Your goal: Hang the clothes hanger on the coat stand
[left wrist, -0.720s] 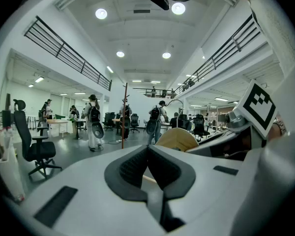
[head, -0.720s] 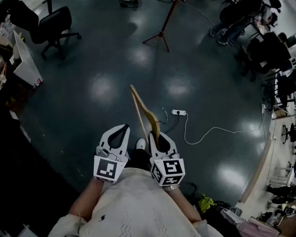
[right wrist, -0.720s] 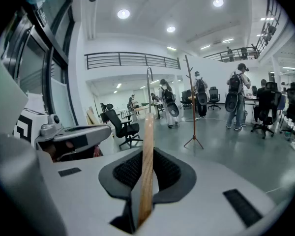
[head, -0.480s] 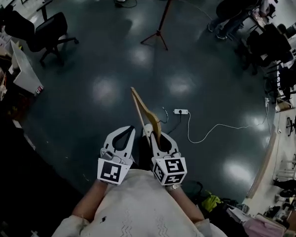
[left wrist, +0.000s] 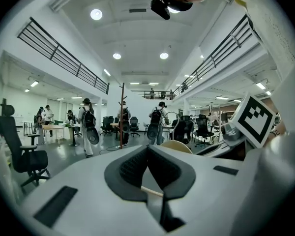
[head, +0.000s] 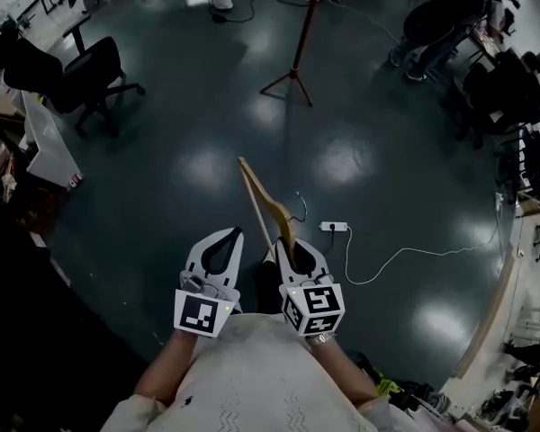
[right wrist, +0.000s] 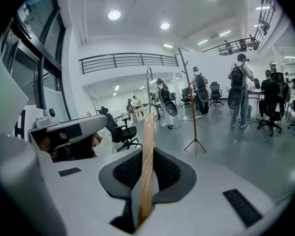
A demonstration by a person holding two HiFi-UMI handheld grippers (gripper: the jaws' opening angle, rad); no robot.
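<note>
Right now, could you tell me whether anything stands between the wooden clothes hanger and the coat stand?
Nothing visible does: bare dark floor lies between the wooden clothes hanger, held by the right gripper, and the reddish-brown tripod coat stand. The white power strip lies aside, rightward.

Pale wood with lengthwise grain, smooth and faintly sheened, on the clothes hanger [right wrist: 146, 181] between the pads [right wrist: 167, 171] of the right gripper [head: 290, 244]. Bright polished metal on its hook [right wrist: 147, 87] beyond the tips. Smooth white matt plastic on the shells of that gripper and the left gripper [head: 234, 234], with dark ribbed pads inside. Glossy dark floor [head: 189, 106] ahead of the grippers, mirroring ceiling lights. Reddish-brown coat stand [head: 299, 39] farther ahead, material unclear. Cream knit cloth on the sweater [head: 252, 385] behind the grippers.
</note>
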